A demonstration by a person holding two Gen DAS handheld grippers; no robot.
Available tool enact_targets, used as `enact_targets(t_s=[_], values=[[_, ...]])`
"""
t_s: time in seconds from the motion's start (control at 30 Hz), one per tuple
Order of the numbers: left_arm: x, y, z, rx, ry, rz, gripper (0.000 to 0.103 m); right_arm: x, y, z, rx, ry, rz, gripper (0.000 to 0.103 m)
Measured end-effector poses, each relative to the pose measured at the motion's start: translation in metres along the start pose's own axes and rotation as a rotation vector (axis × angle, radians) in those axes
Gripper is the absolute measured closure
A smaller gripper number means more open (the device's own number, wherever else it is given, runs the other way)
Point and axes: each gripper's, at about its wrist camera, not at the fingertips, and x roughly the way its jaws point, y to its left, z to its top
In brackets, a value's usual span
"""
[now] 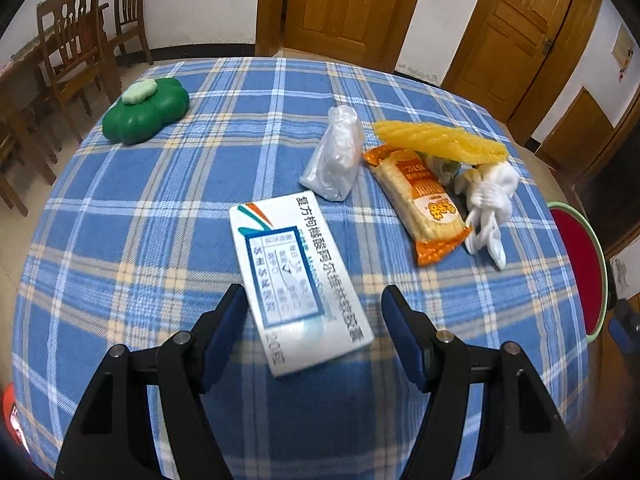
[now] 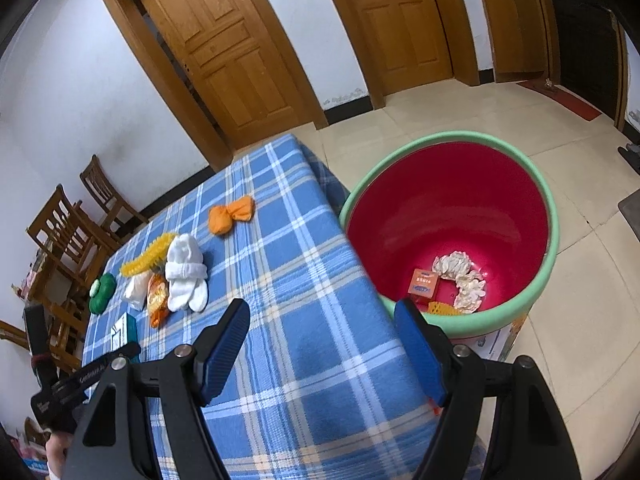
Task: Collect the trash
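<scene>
L tool hangs over the table, blue pads spread apart w/ nothing pinched; the near end of a white medicine box lies flat on the plaid cloth betw. the two pads, touching neither as far as can be seen. Just past the box: a crumpled clear plastic bag, then to its right an orange snack wrapper, a white sock bundle beside it, and a yellow ridged strip lying across the far ends of both. Far left corner of the table: green flower-shaped container, well apart from the rest.

R tool also spread wide, empty, above the table's near-right edge. Beyond its right pad, on the floor beside the table, stands the bin — red inside, green rim. In its bottom: small orange box, crumpled whitish wad, bit of yellow mesh. Farther back on the table, an orange cloth bundle lies alone. Wooden chairs and doors at the back.
</scene>
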Motion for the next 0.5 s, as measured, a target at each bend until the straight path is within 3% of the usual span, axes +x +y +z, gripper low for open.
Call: enact_targets(t_s=[0.37,0.5], values=[[0.009,0.000,0.009,0.035,-0.048,0.023,0.034,0.022,0.027,-0.001,-0.061,0.043,-0.003,0.024],[0.008,0.002,0.008,0.055,-0.070,0.039,0.043,0.031,0.042,0.001,-0.094,0.056,0.001,0.024]])
